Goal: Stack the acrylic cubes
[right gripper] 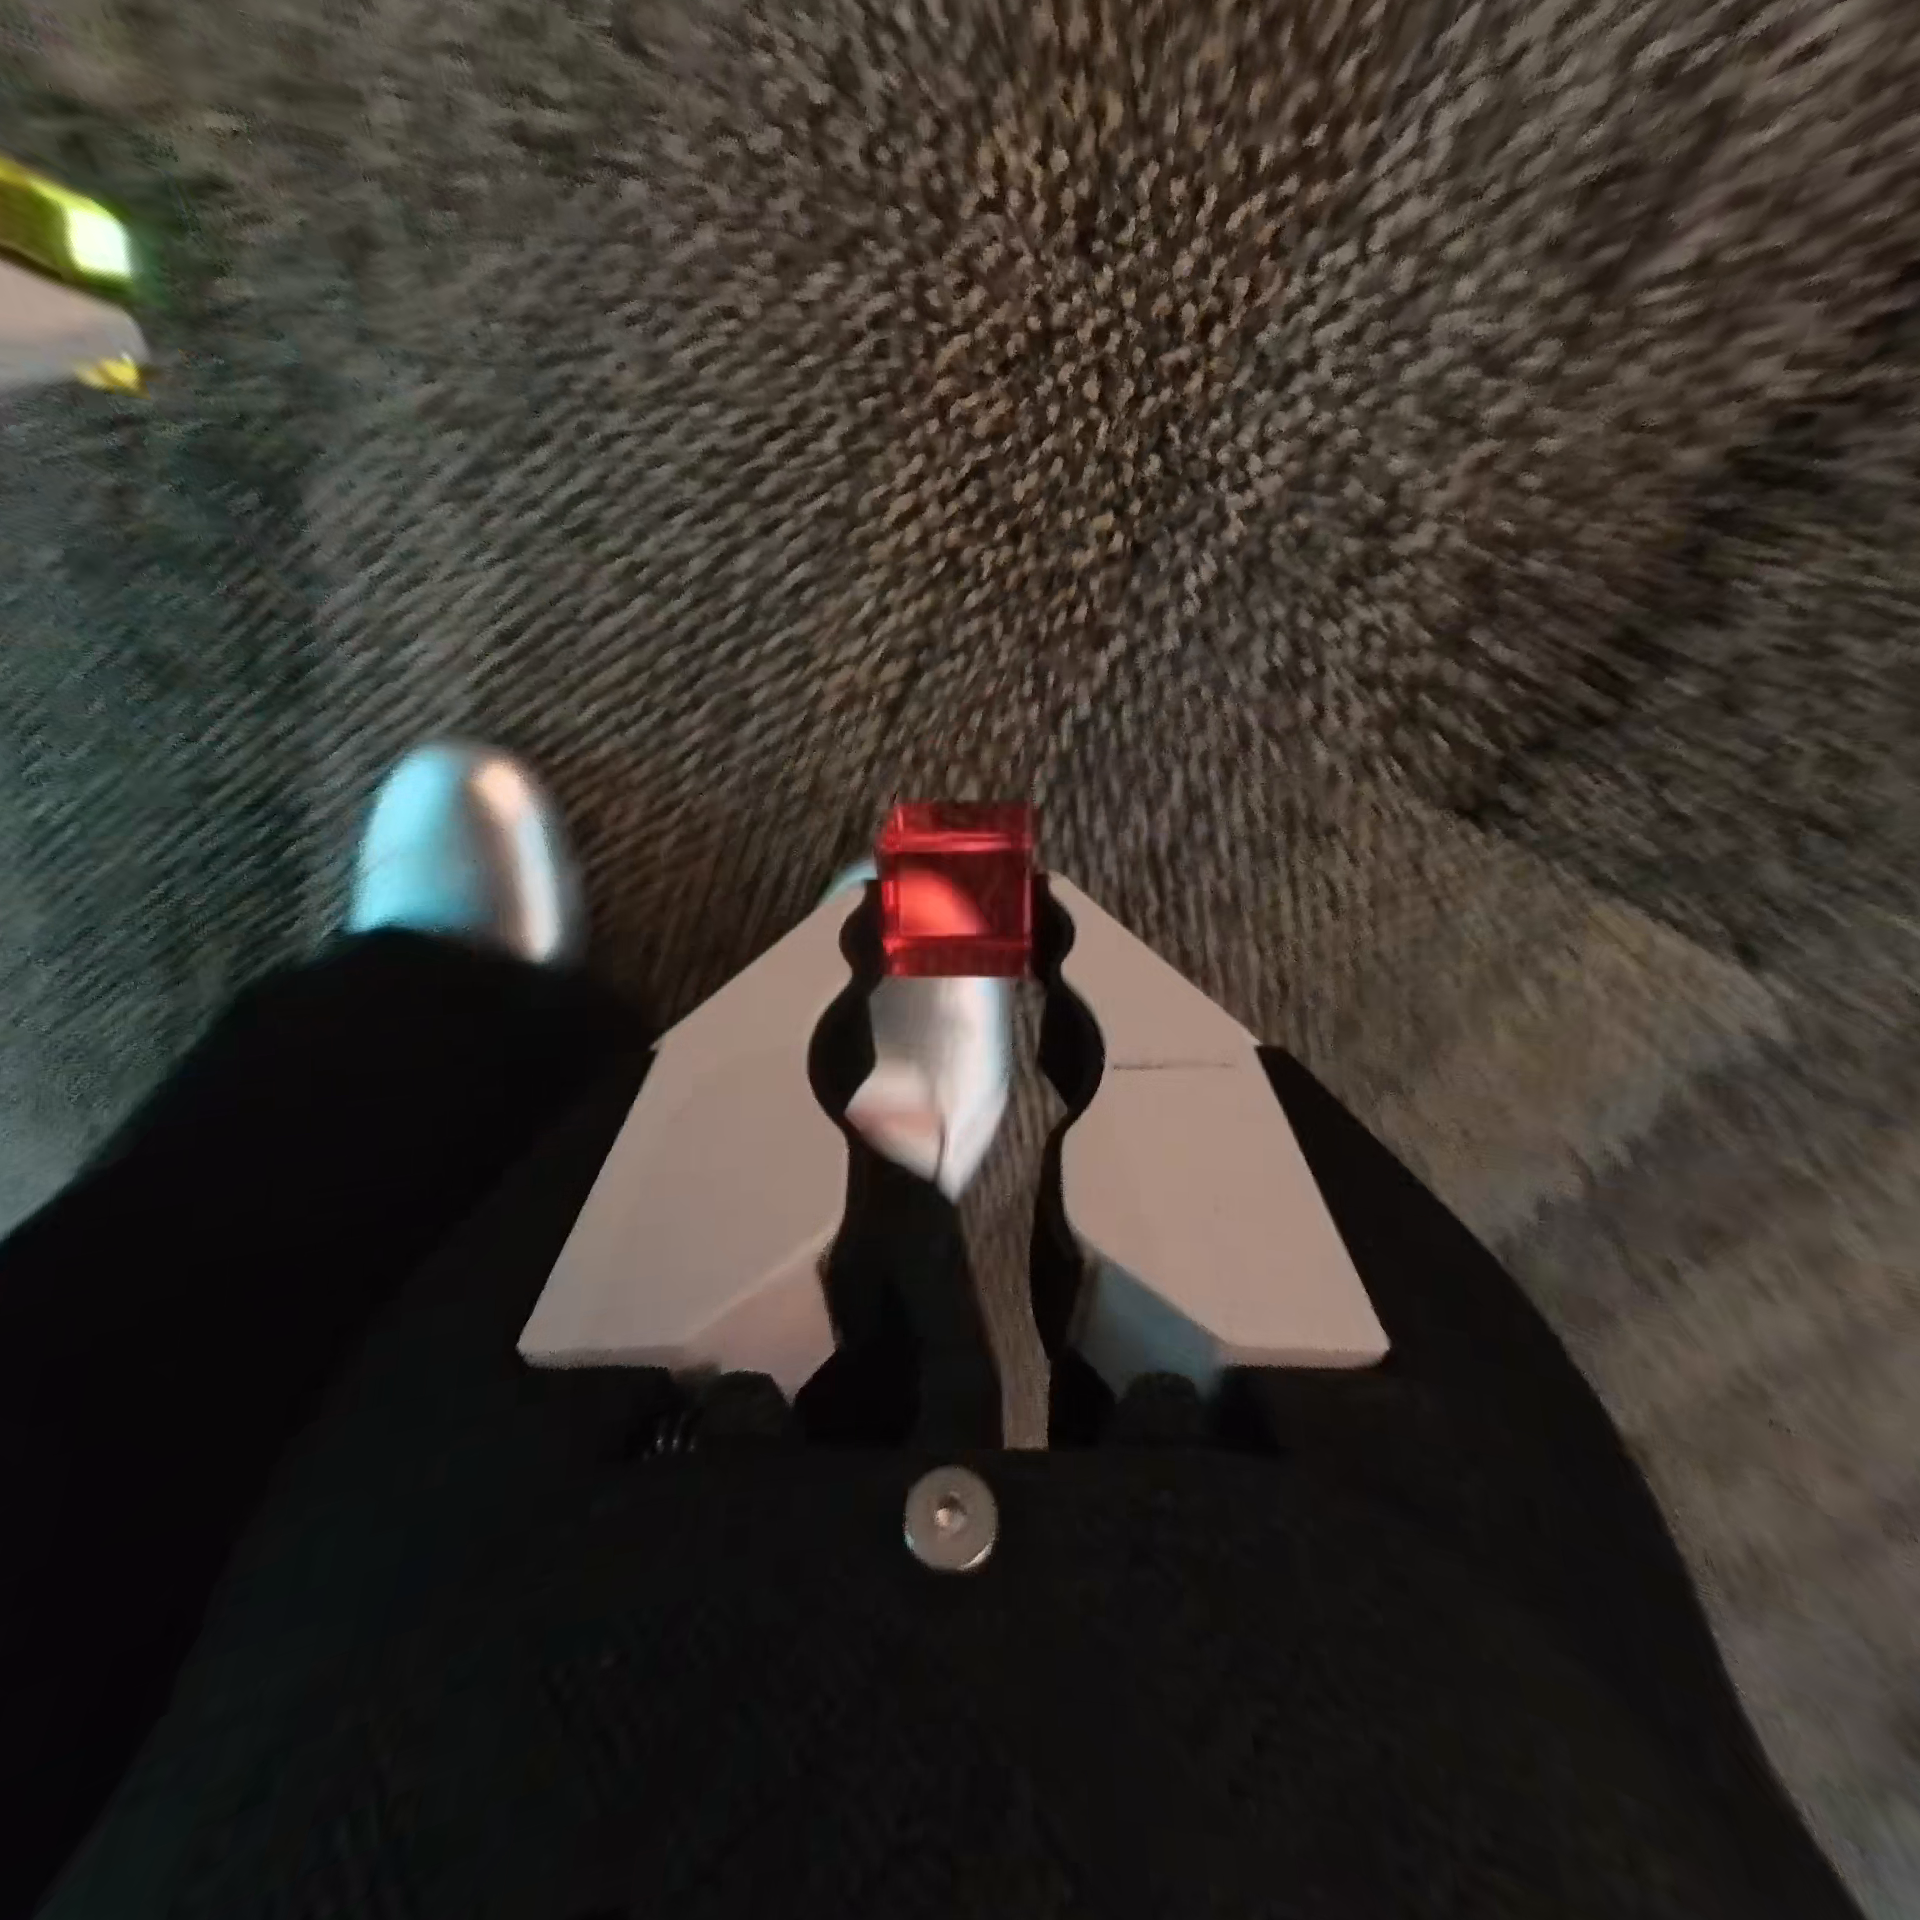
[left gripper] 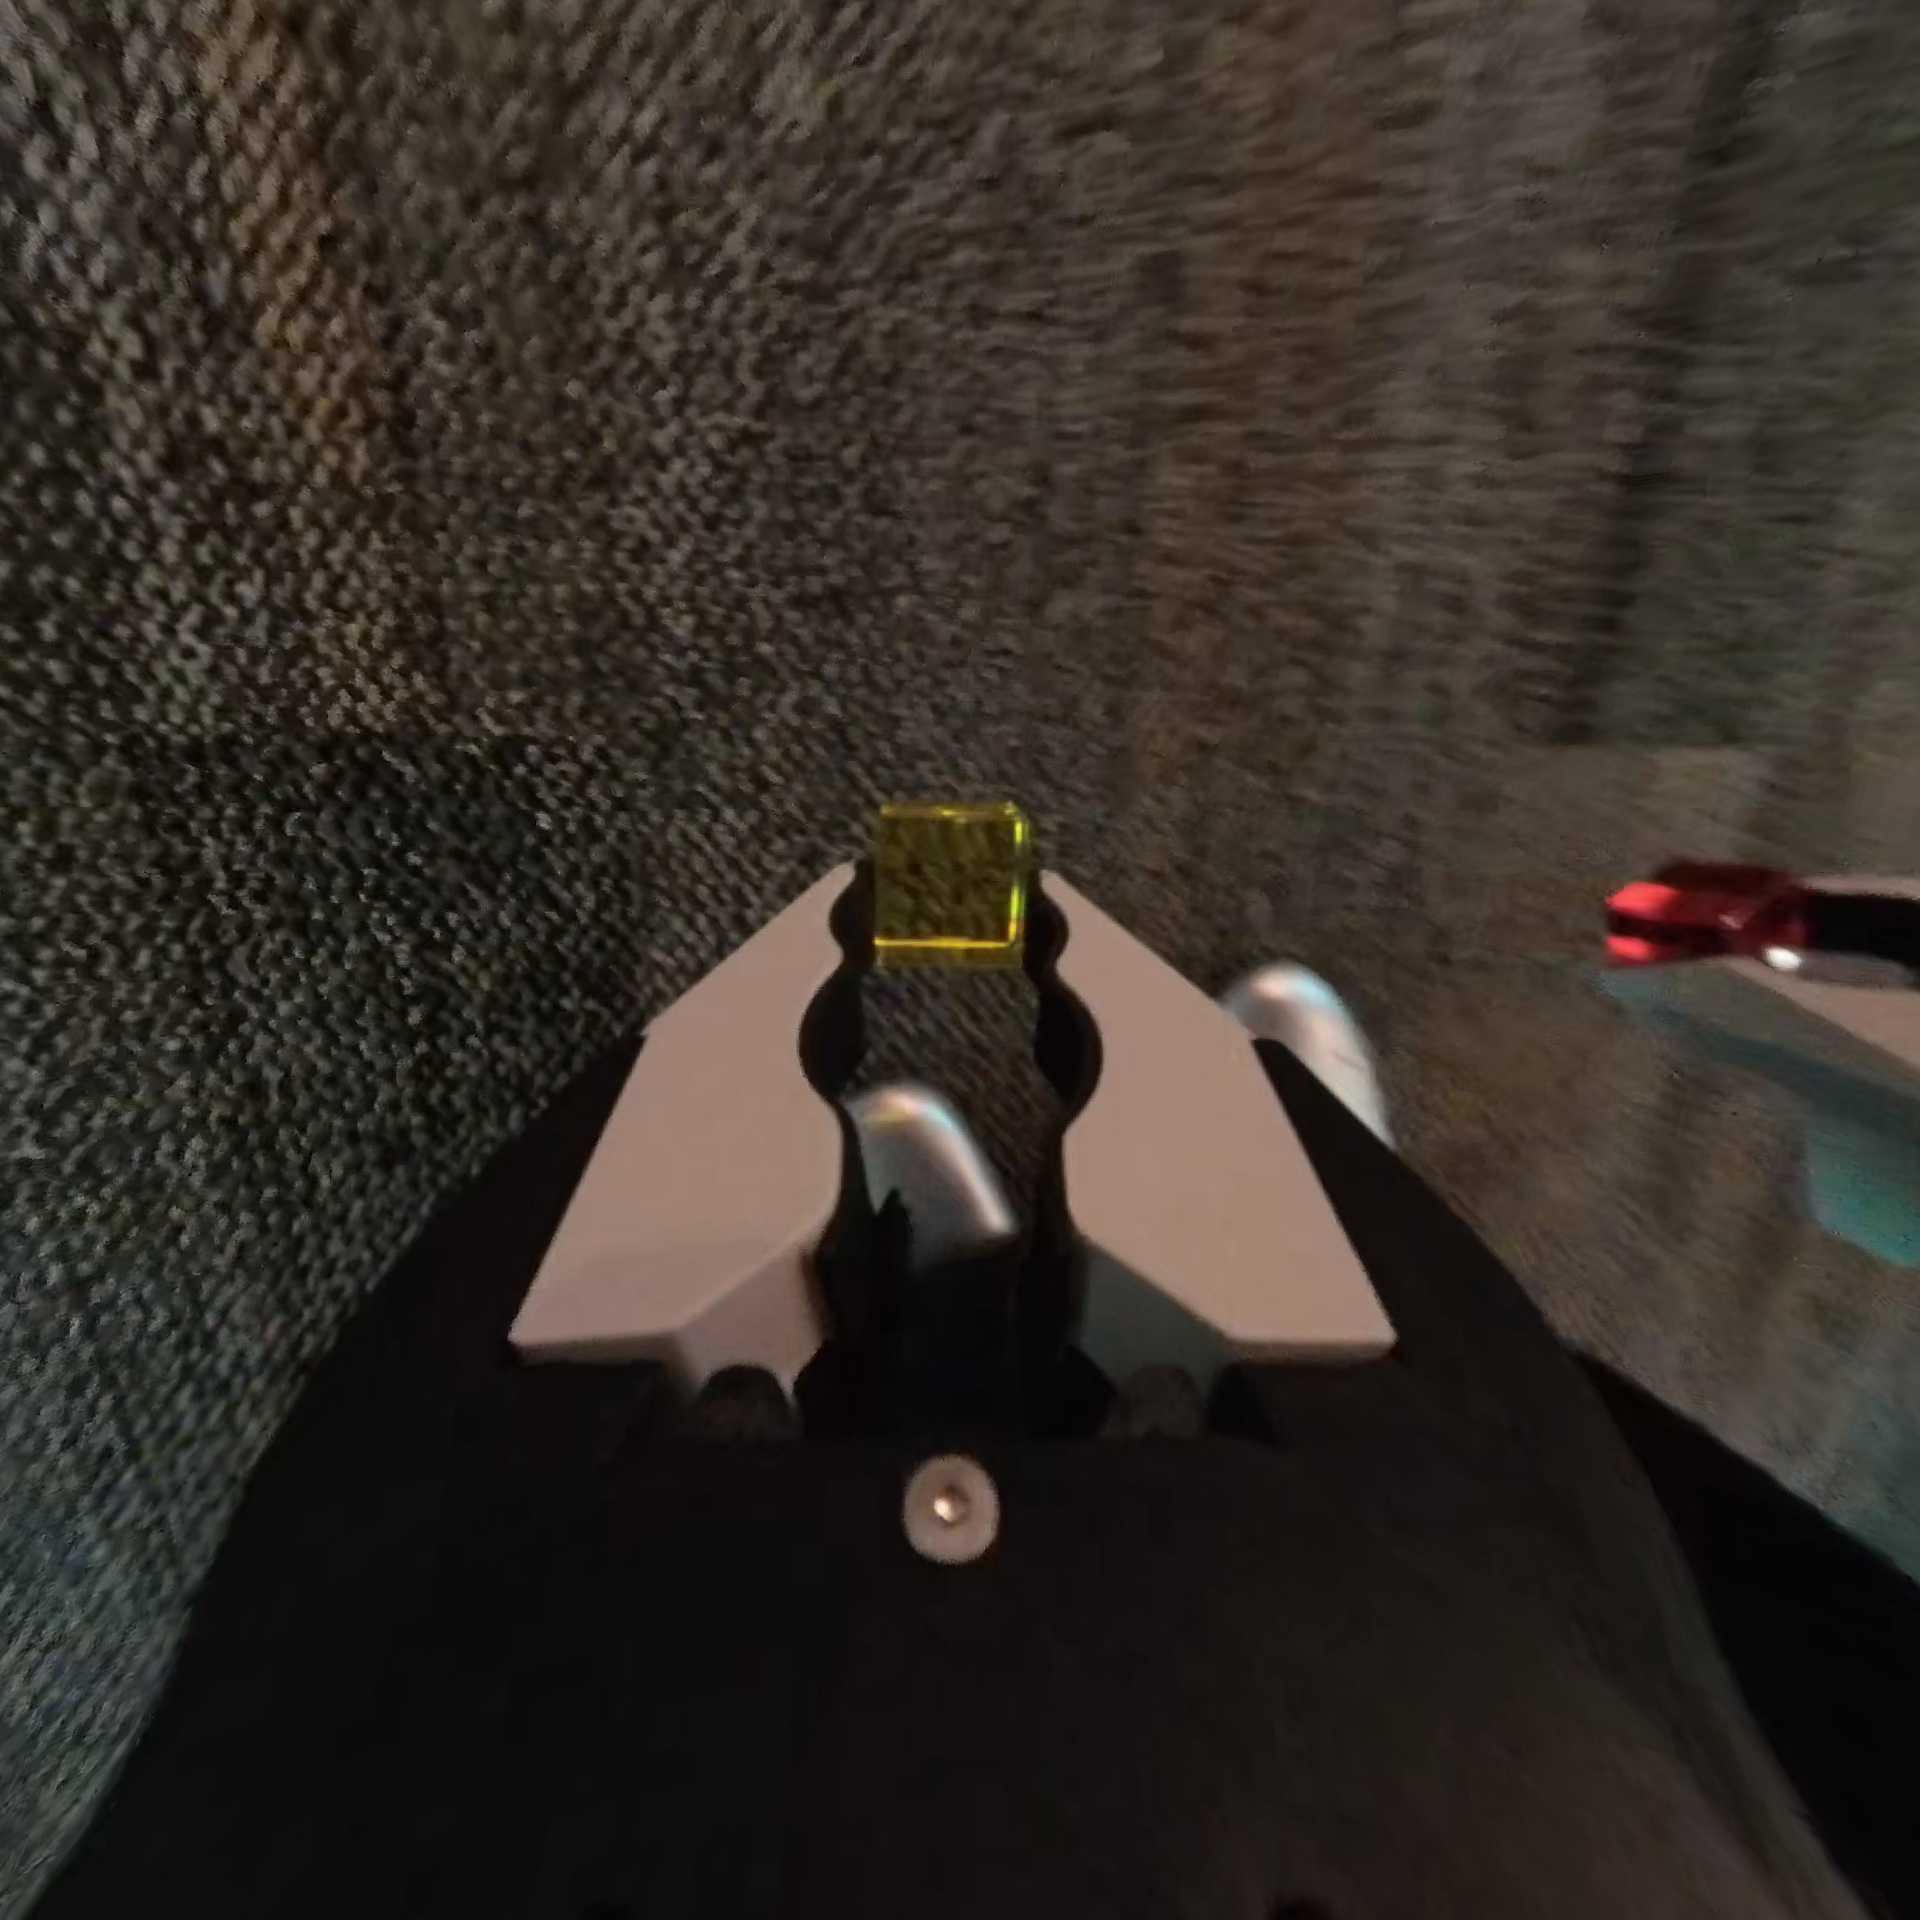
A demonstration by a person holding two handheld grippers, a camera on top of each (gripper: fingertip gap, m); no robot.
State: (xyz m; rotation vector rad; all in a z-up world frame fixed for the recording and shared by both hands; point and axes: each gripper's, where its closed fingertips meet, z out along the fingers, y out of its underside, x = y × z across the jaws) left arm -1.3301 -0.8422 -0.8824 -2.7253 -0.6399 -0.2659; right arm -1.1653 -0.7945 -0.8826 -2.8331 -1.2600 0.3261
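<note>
The left tool [left gripper: 952, 894] is narrowed onto a small see-through yellow cube [left gripper: 952, 885], its black pads pressing the cube's two sides at the very tips, so the cube sits right at the front of the tool and sticks out a little past the fingertips. Under it is grey carpet [left gripper: 520, 520]; the cube looks to be off the floor, though the blur makes that hard to judge. Just behind and below the left tool are the pale toes of two shoes [left gripper: 1304, 1023], and off to its right, well apart, the other tool shows at the frame edge with a red cube [left gripper: 1683, 909]. The right tool [right gripper: 956, 899] is likewise narrowed on that red cube [right gripper: 956, 888], pads pressing both sides at the tips, with a shoe toe [right gripper: 468, 842] to its left and another directly beneath the cube. Far to its upper left the yellow cube [right gripper: 73, 239] appears again in the other tool. Both holds are shallow tip grips on smooth, hard-looking plastic, so a quick swing, which the streaked carpet hints at, or a slight easing of the squeeze could let a cube twist or slip out and fall onto the carpet or the shoes.
</note>
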